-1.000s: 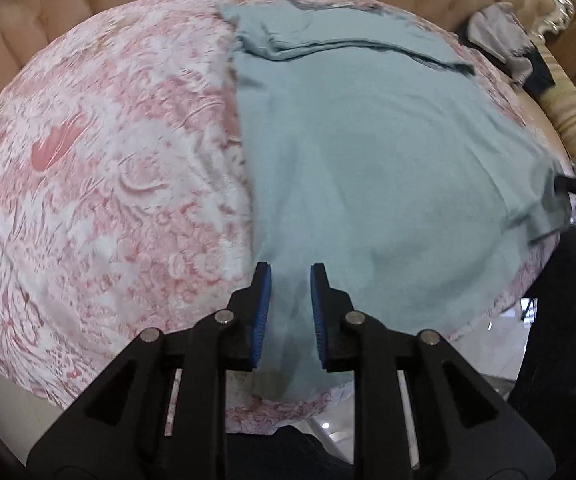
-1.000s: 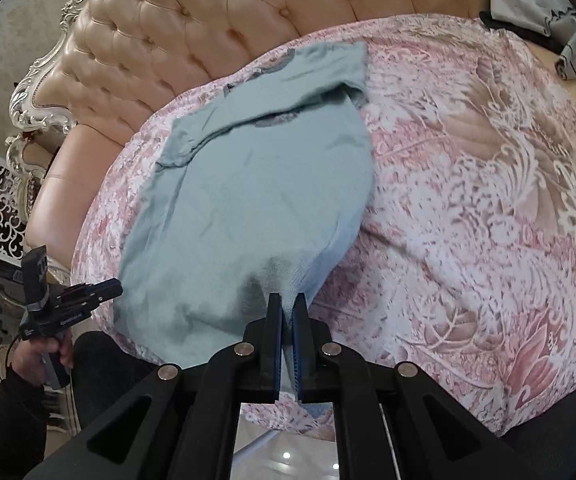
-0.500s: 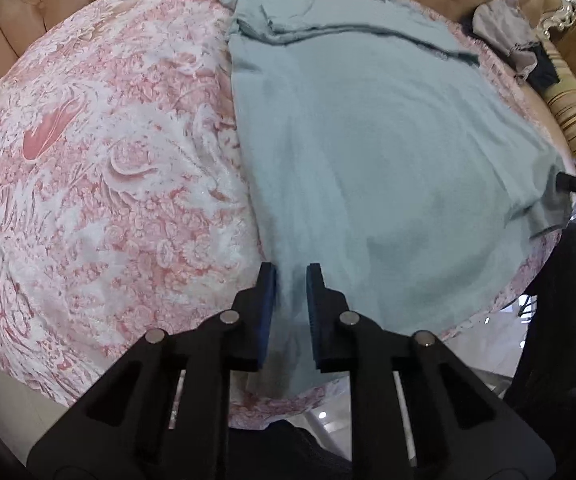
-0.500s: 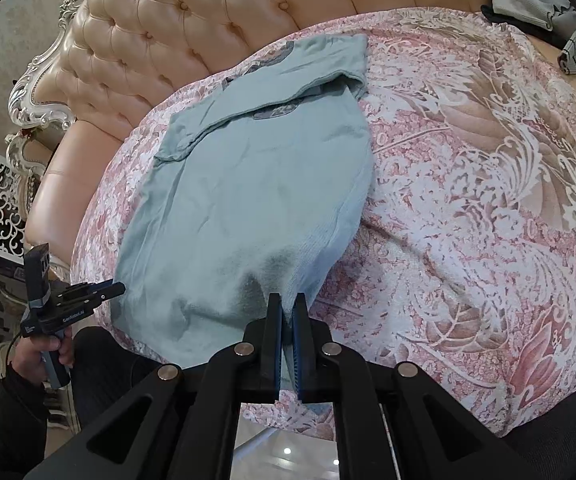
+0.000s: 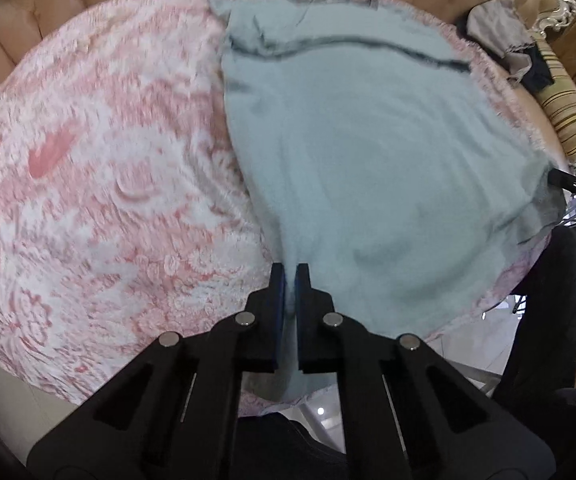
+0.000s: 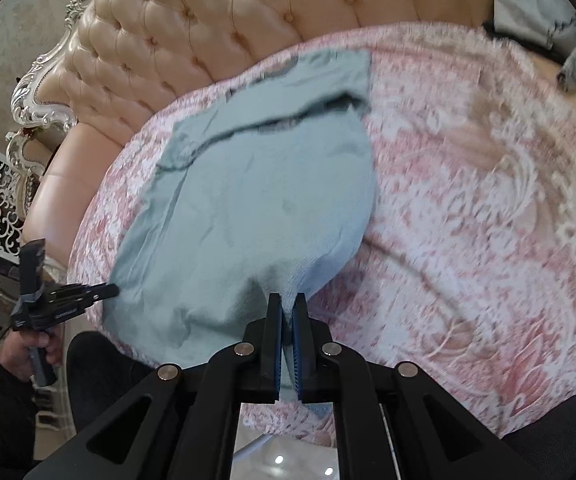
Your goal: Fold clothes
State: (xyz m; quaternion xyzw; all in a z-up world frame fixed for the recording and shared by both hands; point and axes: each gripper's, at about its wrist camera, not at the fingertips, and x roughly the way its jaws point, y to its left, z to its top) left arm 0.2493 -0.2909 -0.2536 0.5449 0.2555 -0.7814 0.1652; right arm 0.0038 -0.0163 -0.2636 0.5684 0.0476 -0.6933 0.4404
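A pale teal T-shirt point(image 5: 368, 160) lies flat on the pink floral bedspread point(image 5: 107, 160), its sleeves folded over at the far end. My left gripper point(image 5: 290, 276) is closing on the shirt's near hem corner, and cloth is pinched between its blue pads. In the right wrist view the same T-shirt point(image 6: 255, 208) spreads away from my right gripper point(image 6: 286, 304), which is shut on the other hem corner. Each gripper shows in the other's view: the left gripper point(image 6: 103, 291) at the left hem, the right gripper's tip point(image 5: 568, 180) at the right edge.
A tufted beige headboard point(image 6: 247, 12) curves behind the bed. A pile of grey and dark clothes point(image 5: 500, 32) and a striped cushion point(image 5: 568, 120) lie at the far right. A person's hand point(image 6: 27, 354) holds the left gripper's handle. Glossy floor shows below the bed edge.
The left gripper's jaws have closed from a clear gap onto the shirt's hem. The right gripper stays shut on its corner. Both views are slightly blurred now.
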